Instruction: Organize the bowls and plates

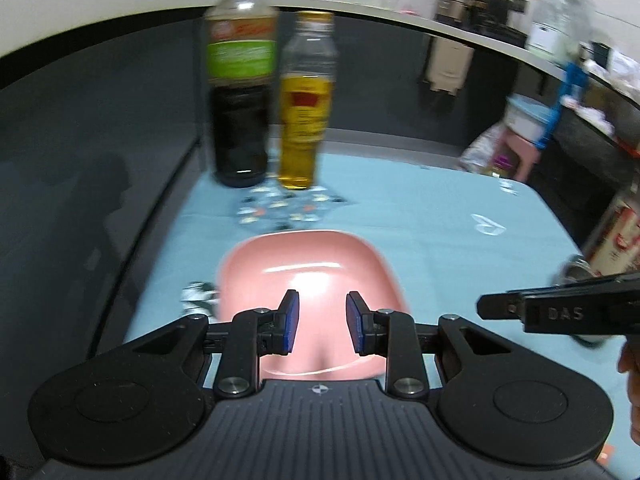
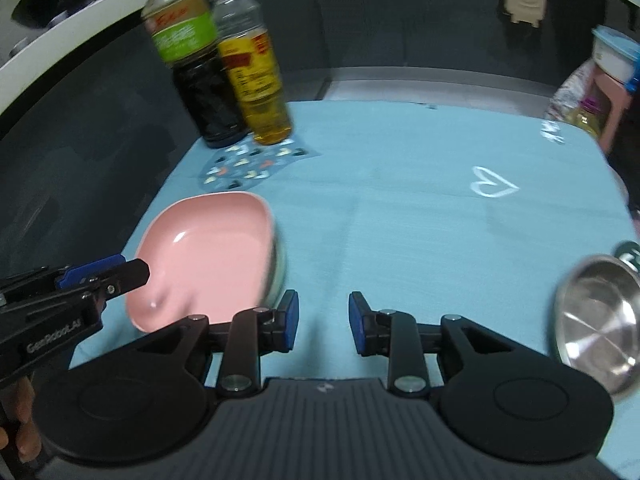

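Light blue cloth covers the table (image 2: 400, 216), with a dark partition wall behind it and two bottles standing at the far left: a dark sauce bottle (image 1: 240, 92) with a green label and an amber oil bottle (image 1: 305, 108) with a yellow label, both too blurred to read. Front and centre for the left side sits the pink plate (image 1: 308, 276), a glossy rounded square with a raised rim, catching a streak of light; from the right wrist camera it lies on the cloth at the left (image 2: 208, 256), and something pale and round shows under its right edge, though I cannot tell what. The left gripper (image 1: 322, 322) hovers over the plate's near half, blue-padded jaws parted with a clear gap and clasping nothing. The right gripper (image 2: 323, 326) hangs above bare cloth, jaws likewise spread and empty. Off to the right lies a shiny steel bowl (image 2: 596, 320), well apart from the plate. Lettering on the gripper bodies reads "DAS" and "GenRobot.AI".
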Tool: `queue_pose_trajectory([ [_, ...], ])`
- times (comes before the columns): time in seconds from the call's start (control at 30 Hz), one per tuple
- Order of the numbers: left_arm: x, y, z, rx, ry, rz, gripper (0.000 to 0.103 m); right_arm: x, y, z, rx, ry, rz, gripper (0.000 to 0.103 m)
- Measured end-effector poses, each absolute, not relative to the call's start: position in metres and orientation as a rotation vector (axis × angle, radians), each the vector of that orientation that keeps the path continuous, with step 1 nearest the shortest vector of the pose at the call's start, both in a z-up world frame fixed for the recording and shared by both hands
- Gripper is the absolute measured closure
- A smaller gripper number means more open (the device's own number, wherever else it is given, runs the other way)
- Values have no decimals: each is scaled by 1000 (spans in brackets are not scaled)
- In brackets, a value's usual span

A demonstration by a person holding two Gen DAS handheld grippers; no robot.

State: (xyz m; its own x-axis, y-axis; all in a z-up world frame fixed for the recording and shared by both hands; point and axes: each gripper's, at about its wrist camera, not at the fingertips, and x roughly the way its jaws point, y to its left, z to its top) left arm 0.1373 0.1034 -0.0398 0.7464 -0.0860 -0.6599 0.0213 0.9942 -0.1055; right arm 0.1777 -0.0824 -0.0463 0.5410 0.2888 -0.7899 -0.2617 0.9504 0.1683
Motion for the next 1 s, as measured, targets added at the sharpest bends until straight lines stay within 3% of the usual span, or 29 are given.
queue_pose_trajectory([
  [0.17, 142, 61, -34, -83, 749, -143, 73, 168, -125, -40, 57, 921, 247, 75],
  [0.37, 152, 5, -30, -64, 786, -234, 73, 158, -185, -39, 121, 899, 134, 70],
  [1.0, 186, -123, -52, 31, 814, -382, 73, 148, -289, -57, 293, 877, -24, 70],
])
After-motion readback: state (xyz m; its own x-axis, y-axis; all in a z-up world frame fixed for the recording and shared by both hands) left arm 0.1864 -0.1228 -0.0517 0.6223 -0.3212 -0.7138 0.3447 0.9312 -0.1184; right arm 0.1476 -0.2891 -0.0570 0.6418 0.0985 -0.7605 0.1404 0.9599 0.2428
